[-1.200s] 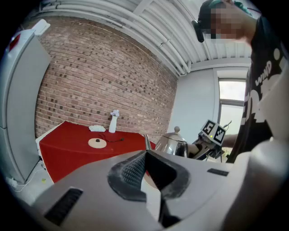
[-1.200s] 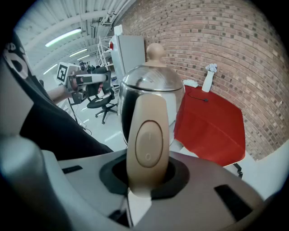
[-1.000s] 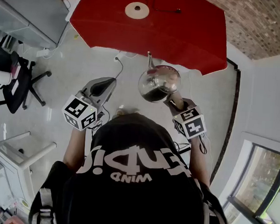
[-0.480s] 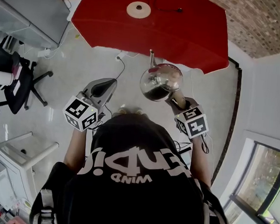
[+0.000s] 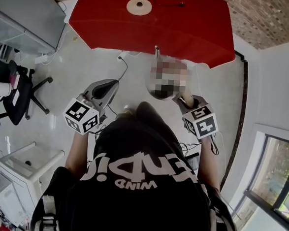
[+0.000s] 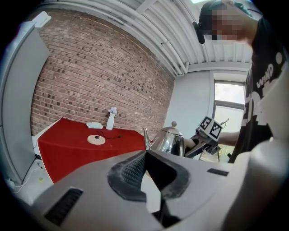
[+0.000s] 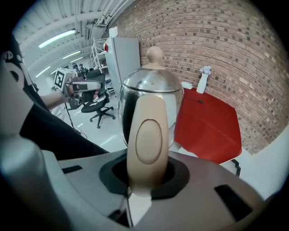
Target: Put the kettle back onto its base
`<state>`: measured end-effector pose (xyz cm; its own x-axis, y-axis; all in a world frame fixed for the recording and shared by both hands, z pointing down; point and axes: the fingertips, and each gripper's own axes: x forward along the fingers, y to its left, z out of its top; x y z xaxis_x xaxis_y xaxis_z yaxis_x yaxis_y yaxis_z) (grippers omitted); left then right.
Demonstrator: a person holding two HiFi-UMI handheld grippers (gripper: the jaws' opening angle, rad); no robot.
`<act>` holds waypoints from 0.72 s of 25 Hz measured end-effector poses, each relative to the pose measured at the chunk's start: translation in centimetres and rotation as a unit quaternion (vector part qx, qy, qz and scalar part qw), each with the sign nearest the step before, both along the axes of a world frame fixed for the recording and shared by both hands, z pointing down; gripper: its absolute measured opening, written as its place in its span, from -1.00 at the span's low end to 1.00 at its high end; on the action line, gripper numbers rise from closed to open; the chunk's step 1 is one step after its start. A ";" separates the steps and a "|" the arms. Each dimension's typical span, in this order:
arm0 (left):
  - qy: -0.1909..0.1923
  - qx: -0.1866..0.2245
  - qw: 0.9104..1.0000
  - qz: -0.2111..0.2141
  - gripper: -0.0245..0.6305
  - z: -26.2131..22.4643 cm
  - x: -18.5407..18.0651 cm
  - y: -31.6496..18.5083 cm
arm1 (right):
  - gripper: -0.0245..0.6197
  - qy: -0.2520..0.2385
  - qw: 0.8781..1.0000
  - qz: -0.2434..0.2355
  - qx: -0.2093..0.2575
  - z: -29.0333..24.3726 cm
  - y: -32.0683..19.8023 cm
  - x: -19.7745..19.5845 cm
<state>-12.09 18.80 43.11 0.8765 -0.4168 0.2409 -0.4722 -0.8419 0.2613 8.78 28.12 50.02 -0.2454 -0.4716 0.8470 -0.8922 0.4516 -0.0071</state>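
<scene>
Tablecloth red fills the top of the head view, where a red table [image 5: 189,36] carries the round beige base [image 5: 138,7] near its far edge. The person in a black shirt [image 5: 139,186] stands on the pale floor [image 5: 89,64] short of that table, with an office chair [image 5: 18,86] off to the left. The right gripper [image 5: 184,101] holds the kettle [image 5: 162,91] in the air, between the person and the table's near edge and well apart from the base. The kettle's spout points toward the table. The left gripper [image 5: 112,85] hangs beside it over the floor, touching nothing.

From the left gripper view, the two dark pads meet at their tips with nothing between them. Beyond them the shiny kettle hangs clear of the table, while the base lies alone on the cloth near a white vase [image 6: 110,118] that stands before the brick wall [image 6: 104,76].

Along the right gripper view, the jaws are narrowed and clamped on the kettle's beige handle [image 7: 146,140]. The kettle stands upright above them, with its knobbed lid on top.
</scene>
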 end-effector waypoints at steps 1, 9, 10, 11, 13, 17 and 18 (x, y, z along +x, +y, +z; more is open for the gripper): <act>0.001 0.000 1.000 0.003 -0.90 0.0 -0.1 0.0 | -0.71 0.002 1.000 0.002 0.001 -0.1 -0.1 -0.2; 0.007 -0.004 1.000 0.008 -0.90 0.2 -0.7 -1.8 | -0.71 -0.006 1.000 0.012 0.012 -0.5 -3.0 -0.8; 0.008 -0.004 1.000 0.007 -0.90 0.2 -0.8 -2.2 | -0.71 -0.005 1.000 0.011 0.014 -0.6 -3.5 -0.8; 0.007 -0.004 1.000 0.006 -0.90 0.2 -0.8 -2.5 | -0.71 -0.005 1.000 0.011 0.016 -0.7 -4.0 -0.8; 0.006 -0.004 1.000 0.005 -0.90 0.2 -0.8 -3.3 | -0.71 -0.004 1.000 0.011 0.018 -0.8 -5.1 -0.6; 0.005 -0.004 1.000 0.001 -0.90 0.4 -1.1 -4.9 | -0.71 -0.001 1.000 0.009 0.024 -1.0 -7.2 -0.4; 0.004 -0.005 1.000 0.001 -0.90 0.5 -1.1 -5.2 | -0.71 0.001 1.000 0.009 0.025 -1.0 -7.7 -0.4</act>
<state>-13.20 13.57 43.63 0.8794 -0.4128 0.2372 -0.4682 -0.8404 0.2730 8.39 20.45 49.03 -0.2359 -0.5172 0.8227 -0.8999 0.4359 0.0161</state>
